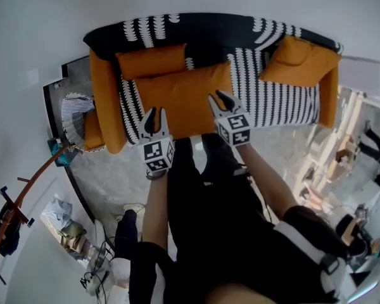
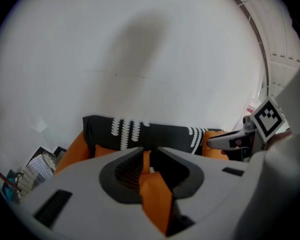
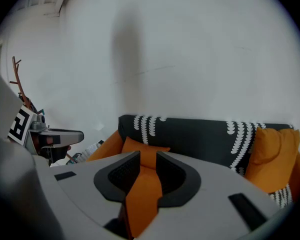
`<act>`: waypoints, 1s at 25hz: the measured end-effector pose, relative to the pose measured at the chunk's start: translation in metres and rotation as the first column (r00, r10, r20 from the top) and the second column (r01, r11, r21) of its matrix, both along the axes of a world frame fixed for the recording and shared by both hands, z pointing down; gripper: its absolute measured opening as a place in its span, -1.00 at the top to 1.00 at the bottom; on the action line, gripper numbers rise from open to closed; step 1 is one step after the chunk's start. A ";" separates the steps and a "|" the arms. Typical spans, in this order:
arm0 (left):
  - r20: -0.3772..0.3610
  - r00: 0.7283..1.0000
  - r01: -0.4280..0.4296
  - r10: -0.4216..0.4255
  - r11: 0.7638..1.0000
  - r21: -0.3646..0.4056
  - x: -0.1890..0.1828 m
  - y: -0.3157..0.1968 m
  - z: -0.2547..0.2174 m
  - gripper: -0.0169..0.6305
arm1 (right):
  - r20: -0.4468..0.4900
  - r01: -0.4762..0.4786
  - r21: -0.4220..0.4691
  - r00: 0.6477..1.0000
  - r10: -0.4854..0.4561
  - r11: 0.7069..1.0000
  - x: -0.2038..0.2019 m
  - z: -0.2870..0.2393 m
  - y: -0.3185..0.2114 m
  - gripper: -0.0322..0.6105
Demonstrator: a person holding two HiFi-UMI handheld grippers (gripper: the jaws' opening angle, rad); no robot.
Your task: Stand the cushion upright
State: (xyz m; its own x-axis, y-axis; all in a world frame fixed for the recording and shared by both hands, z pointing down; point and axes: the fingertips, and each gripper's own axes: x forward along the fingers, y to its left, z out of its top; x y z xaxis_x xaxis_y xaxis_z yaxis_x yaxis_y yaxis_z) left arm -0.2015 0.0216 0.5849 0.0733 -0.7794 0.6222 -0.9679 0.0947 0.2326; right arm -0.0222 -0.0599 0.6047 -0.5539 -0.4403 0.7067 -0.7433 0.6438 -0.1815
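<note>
A large orange cushion (image 1: 183, 97) lies flat on the seat of the sofa (image 1: 278, 103), which has a black-and-white patterned cover. My left gripper (image 1: 153, 115) hangs over the cushion's near left corner and my right gripper (image 1: 221, 99) over its near right corner. Both point down at it. In the left gripper view the jaws (image 2: 149, 151) stand slightly apart, with orange cushion (image 2: 154, 194) filling the gap. The right gripper view shows the same: parted jaws (image 3: 147, 156) and cushion (image 3: 142, 196) in the gap. I see no pad pressing the fabric.
A smaller orange cushion (image 1: 151, 61) leans on the backrest behind the large one; another (image 1: 297, 59) sits at the sofa's right end. A low side table with a basket (image 1: 75, 114) stands left of the sofa. My black-trousered legs (image 1: 202, 182) are against its front.
</note>
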 end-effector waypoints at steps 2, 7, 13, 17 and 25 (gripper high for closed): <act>-0.003 1.000 0.008 -0.008 0.999 -0.034 -0.002 -0.001 0.021 0.73 | -0.022 0.014 -0.028 1.000 -0.015 0.999 0.000 0.021 -0.004 0.60; -0.035 0.999 0.003 -0.008 0.990 -0.143 0.002 0.008 0.075 0.63 | -0.074 -0.002 -0.103 0.997 -0.006 0.995 0.006 0.068 -0.008 0.50; -0.069 0.997 0.014 -0.030 0.973 -0.231 -0.005 0.008 0.132 0.57 | -0.157 -0.020 -0.185 0.988 -0.009 0.983 0.009 0.129 -0.007 0.40; -0.076 0.997 0.006 -0.029 0.958 -0.288 -0.006 0.010 0.170 0.52 | -0.213 -0.039 -0.225 0.977 -0.011 0.973 0.018 0.170 -0.005 0.35; -0.086 0.996 -0.002 -0.034 0.919 -0.394 -0.005 0.022 0.244 0.42 | -0.346 -0.134 -0.297 0.938 0.024 0.945 0.048 0.240 -0.004 0.23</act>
